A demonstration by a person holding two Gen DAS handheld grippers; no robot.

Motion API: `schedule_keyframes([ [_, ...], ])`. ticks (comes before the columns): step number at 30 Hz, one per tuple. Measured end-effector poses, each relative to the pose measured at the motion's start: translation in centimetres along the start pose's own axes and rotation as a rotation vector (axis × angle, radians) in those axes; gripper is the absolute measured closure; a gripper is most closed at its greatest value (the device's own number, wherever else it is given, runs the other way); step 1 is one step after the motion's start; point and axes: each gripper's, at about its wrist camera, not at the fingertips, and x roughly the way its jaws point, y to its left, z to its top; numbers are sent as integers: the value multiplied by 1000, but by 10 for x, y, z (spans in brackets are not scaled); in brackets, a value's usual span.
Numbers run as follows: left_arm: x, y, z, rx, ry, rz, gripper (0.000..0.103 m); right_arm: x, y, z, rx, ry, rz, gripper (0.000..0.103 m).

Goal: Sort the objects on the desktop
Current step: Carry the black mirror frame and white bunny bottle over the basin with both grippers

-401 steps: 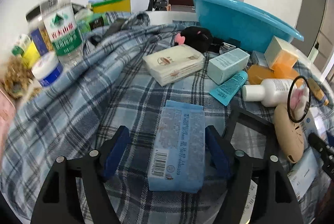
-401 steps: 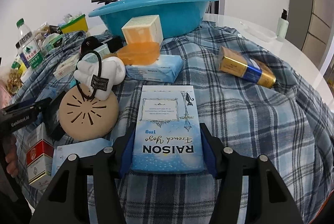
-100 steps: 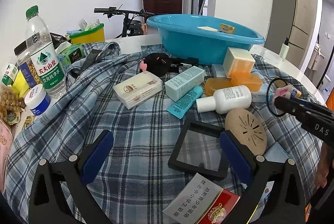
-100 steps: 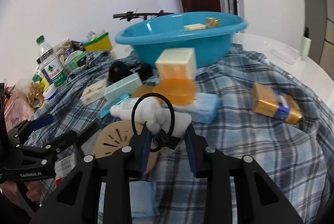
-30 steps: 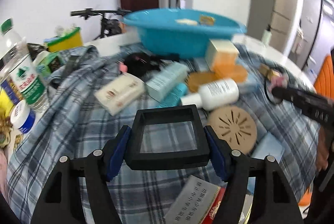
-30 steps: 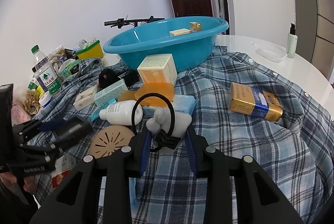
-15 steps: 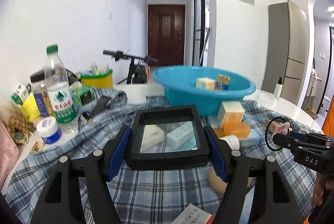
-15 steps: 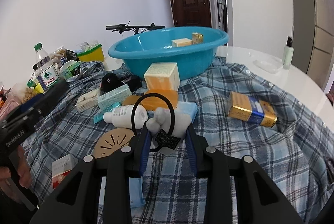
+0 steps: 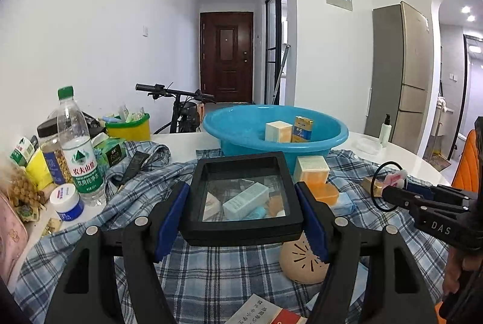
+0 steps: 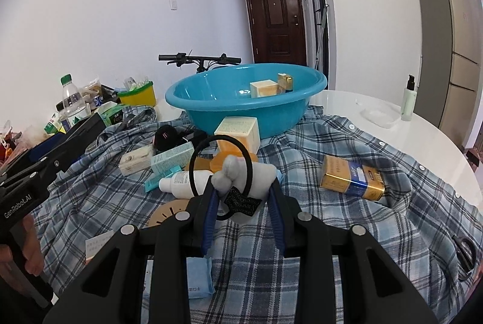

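From the left wrist camera, the left gripper clamps a square black frame with a clear film window, blue pads pressed on its two sides, lifted clear of the blue plaid shirt spread as a cloth. Only this view shows the round tan perforated disc whole, near right under the frame, and the small white jar with a blue label at the table's left edge beside the green-capped water bottle. The right gripper enters from the right, well apart from the frame.

From the right wrist camera, the right gripper stands narrow, pinching a white plush hair tie with a black elastic loop. This view alone shows the gold and blue box lying to the right, with bare plaid around it, and the white tabletop's curved right edge. The round turquoise plastic basin stands far centre, holding two small boxes, with open cloth between it and the tie.
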Motion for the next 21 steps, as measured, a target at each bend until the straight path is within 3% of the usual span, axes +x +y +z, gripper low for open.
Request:
schedule_keyframes([
  [8, 1, -5, 28, 4, -8, 14, 31, -8, -4, 20, 4, -19, -6, 73],
  [16, 14, 5, 67, -37, -17, -21, 31, -8, -6, 56, -18, -47, -33, 73],
  [21, 18, 14, 91, -37, -25, 0, 31, -10, -6, 82, -23, -72, -45, 73],
])
